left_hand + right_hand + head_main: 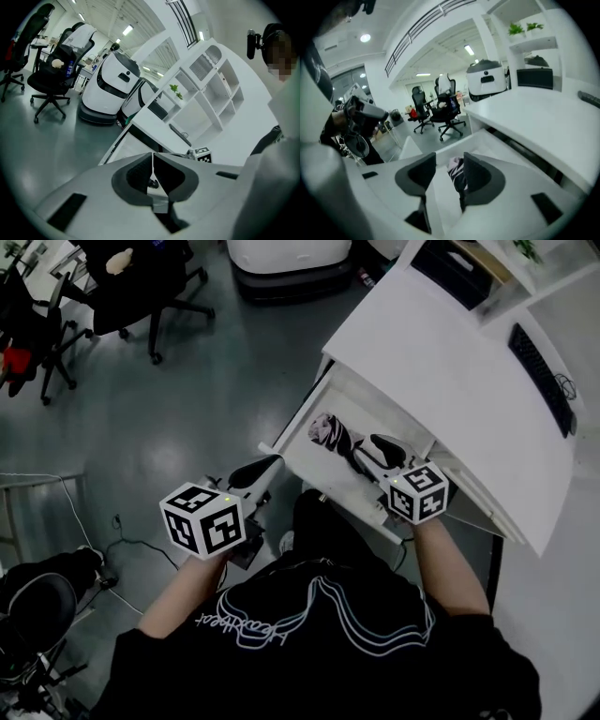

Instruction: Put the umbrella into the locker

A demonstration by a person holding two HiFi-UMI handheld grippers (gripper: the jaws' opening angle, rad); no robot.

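The folded umbrella (333, 435), patterned in black, white and pink, lies inside the open white locker drawer (302, 465) under the desk. My right gripper (375, 448) hovers just above its near end. In the right gripper view the right gripper (449, 171) has a clear gap between its jaws, and the umbrella (457, 172) lies below by the right jaw, with no pad pressing on it. My left gripper (258, 470) is at the drawer's front left corner. In the left gripper view the left gripper (152, 164) has its jaws together with nothing held.
The white desk top (450, 381) overhangs the drawer and carries a keyboard (539, 367). Office chairs (141, 287) and a white machine base (286, 263) stand on the grey floor beyond. Cables (122, 531) trail on the floor at the left.
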